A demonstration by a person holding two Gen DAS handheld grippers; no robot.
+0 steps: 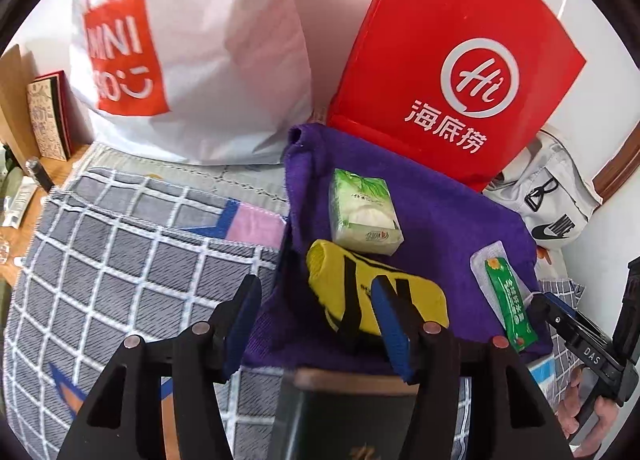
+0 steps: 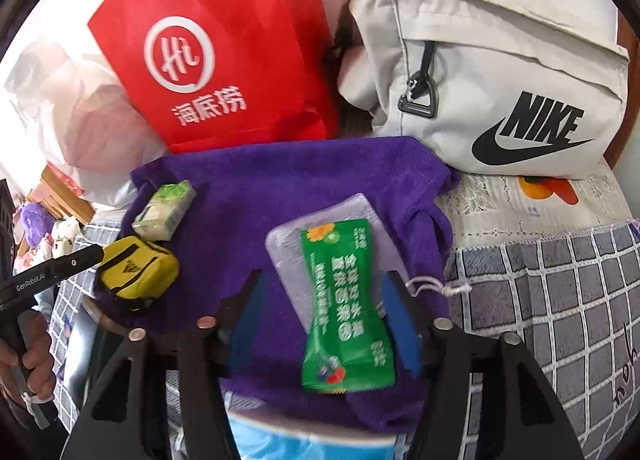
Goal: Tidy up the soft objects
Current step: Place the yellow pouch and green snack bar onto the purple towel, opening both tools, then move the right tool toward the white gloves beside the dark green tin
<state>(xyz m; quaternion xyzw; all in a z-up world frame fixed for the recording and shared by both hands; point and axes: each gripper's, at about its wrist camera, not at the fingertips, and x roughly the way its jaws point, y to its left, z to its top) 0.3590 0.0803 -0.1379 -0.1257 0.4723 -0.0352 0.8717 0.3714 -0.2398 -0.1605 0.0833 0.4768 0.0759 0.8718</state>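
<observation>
A purple towel (image 1: 440, 219) lies on the bed, also in the right wrist view (image 2: 288, 187). On it are a yellow rolled sock (image 1: 348, 288) (image 2: 138, 274), a green tissue pack (image 1: 362, 215) (image 2: 164, 209) and a green sachet (image 1: 508, 304) (image 2: 344, 300). My left gripper (image 1: 316, 324) is open over the towel's near left part, its right finger in front of the sock. My right gripper (image 2: 320, 320) is open with its fingers either side of the sachet, not closed on it. It also shows in the left wrist view (image 1: 576, 332).
A white Miniso bag (image 1: 184, 51), a red paper bag (image 1: 460, 59) (image 2: 224, 47) and a white Nike bag (image 2: 492, 75) (image 1: 552, 195) stand behind the towel. The grey checked blanket (image 1: 120, 260) (image 2: 560, 300) covers the bed. A dark box (image 1: 344, 416) sits below the left gripper.
</observation>
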